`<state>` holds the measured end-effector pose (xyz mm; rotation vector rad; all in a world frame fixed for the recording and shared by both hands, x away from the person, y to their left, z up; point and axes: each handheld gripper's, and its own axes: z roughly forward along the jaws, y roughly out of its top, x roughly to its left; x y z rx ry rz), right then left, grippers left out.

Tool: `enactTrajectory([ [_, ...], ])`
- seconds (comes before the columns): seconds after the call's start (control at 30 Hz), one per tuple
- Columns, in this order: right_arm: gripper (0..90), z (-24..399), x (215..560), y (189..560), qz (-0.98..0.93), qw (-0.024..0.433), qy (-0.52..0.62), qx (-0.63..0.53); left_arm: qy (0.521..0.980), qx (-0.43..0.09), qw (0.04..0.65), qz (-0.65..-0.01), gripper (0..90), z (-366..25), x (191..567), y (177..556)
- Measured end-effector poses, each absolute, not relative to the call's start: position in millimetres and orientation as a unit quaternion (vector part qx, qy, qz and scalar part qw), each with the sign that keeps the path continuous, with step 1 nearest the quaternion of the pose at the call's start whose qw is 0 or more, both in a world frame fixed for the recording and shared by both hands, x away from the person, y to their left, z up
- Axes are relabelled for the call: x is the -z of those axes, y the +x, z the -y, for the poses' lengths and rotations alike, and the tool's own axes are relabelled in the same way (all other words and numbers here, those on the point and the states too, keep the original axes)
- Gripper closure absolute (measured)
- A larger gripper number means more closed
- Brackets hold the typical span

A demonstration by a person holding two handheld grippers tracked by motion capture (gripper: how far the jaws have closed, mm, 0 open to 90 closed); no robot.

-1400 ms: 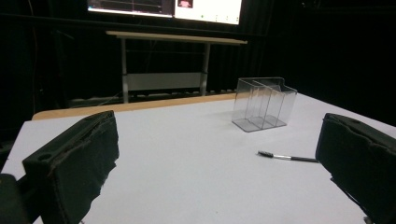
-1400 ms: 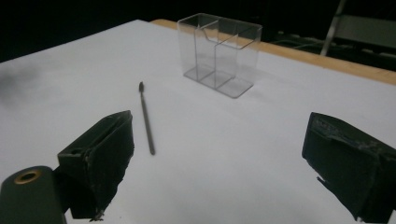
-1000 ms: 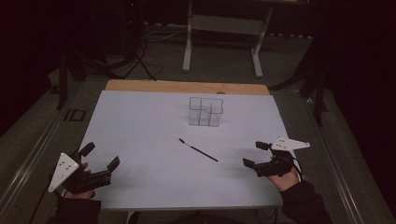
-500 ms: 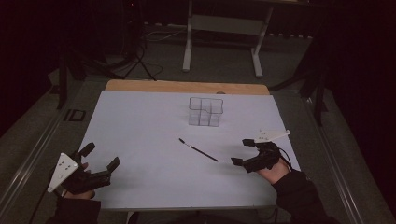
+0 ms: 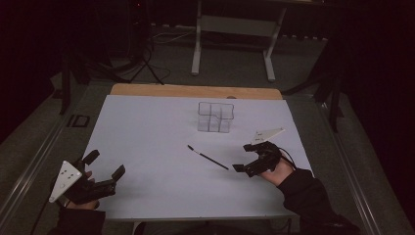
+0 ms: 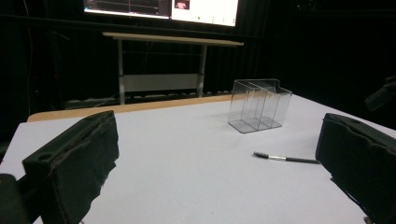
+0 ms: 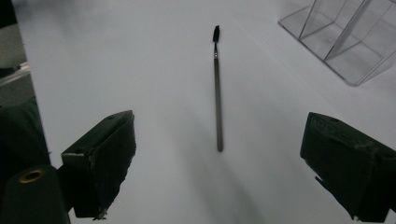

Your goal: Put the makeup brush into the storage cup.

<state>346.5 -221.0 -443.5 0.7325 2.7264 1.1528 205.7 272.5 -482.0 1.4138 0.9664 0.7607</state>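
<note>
Right gripper (image 5: 244, 161) low over the white worktop (image 5: 147, 132), jaws spread, aimed at the thin brush (image 5: 207, 157).
Brush lies flat near the worktop's middle, tip toward the far edge, just beyond the jaws, untouched. Left gripper (image 5: 105, 169) rests at the near left corner, jaws released, holding nothing. Clear divided organizer (image 5: 215, 116) stands toward the far edge, compartments empty. No legible writing.
</note>
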Motion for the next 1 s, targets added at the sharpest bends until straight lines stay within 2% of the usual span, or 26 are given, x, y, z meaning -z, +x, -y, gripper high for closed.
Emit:
enactTrajectory([
  [0.77, 11.6, 181, 432, 370, -0.929, 0.049, 0.213, -0.3, 0.609, -0.326, 0.593, -0.414, 0.2, -272, 482, 206],
  [1.0, 11.6, 169, 432, 377, -0.938, 0.035, 0.211, -0.273, 0.61, -0.323, 0.594, -0.413, 0.2, -272, 482, 206],
])
